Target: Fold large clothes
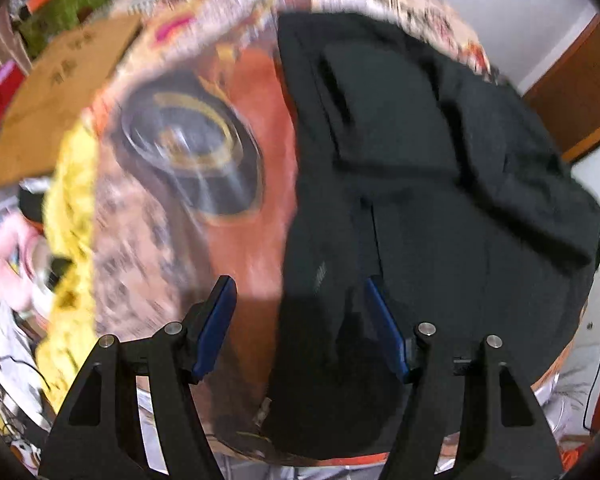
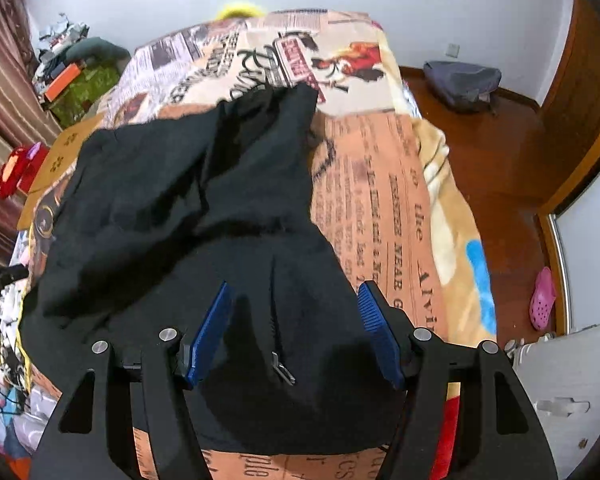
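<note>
A large black garment [image 2: 204,208] lies spread on a bed covered by a newspaper-print blanket [image 2: 380,200]. A metal zip pull [image 2: 282,368] shows on it near the bed's front edge. My right gripper [image 2: 295,286] hovers over the garment's near part, its blue pads [image 2: 210,332] wide apart and gripping nothing. The left wrist view is motion-blurred. There the black garment [image 1: 440,168] fills the right half and the blanket [image 1: 180,152] the left. My left gripper [image 1: 298,282] stands open over the garment's left edge, and its pads [image 1: 216,324] pinch no cloth.
A flat cardboard sheet [image 2: 60,152] and a red object [image 2: 16,168] lie at the bed's left side, among clutter. On the wooden floor to the right are a grey bag [image 2: 460,80] and a pink clog [image 2: 542,300]. A white door [image 2: 588,248] is at far right.
</note>
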Action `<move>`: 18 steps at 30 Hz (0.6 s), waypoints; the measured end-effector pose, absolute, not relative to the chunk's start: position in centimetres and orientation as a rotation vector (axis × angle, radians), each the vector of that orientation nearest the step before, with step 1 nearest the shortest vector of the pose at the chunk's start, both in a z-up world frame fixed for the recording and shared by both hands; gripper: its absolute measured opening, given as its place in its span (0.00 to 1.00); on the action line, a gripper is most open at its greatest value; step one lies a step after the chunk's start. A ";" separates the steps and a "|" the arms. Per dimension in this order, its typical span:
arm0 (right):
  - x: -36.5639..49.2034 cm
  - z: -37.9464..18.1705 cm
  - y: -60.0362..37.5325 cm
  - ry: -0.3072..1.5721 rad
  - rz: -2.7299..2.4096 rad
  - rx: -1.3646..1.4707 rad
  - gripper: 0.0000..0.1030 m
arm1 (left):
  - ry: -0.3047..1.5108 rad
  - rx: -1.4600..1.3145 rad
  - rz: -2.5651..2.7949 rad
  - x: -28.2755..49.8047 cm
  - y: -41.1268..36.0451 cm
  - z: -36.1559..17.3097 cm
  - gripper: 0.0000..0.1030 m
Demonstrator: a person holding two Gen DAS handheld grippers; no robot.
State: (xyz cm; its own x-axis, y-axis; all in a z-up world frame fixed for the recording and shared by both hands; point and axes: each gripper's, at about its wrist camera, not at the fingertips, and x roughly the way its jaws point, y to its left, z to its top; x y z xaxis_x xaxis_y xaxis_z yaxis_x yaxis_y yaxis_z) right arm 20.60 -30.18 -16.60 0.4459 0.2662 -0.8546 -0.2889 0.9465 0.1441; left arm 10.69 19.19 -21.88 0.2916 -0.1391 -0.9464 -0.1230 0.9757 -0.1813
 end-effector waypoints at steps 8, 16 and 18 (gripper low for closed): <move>20.3 -18.7 -33.1 1.092 0.369 0.191 0.67 | 1.324 -0.325 -0.015 9.1 18.2 -25.4 0.64; 19.2 -19.0 -32.3 1.099 0.446 0.196 0.68 | 1.328 -0.519 -0.086 6.5 19.4 -25.3 0.56; 19.2 -18.9 -31.9 1.100 0.438 0.180 0.67 | 1.335 -0.525 -0.098 6.5 19.1 -25.1 0.49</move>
State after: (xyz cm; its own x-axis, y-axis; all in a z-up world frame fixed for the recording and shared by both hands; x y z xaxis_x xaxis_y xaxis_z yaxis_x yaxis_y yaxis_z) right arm 19.25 -31.86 -18.89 0.3792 0.4284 -0.8202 -0.2534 0.9005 0.3533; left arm 6.47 19.06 -25.06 0.2482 -0.3621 -0.8985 -0.2265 0.8801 -0.4172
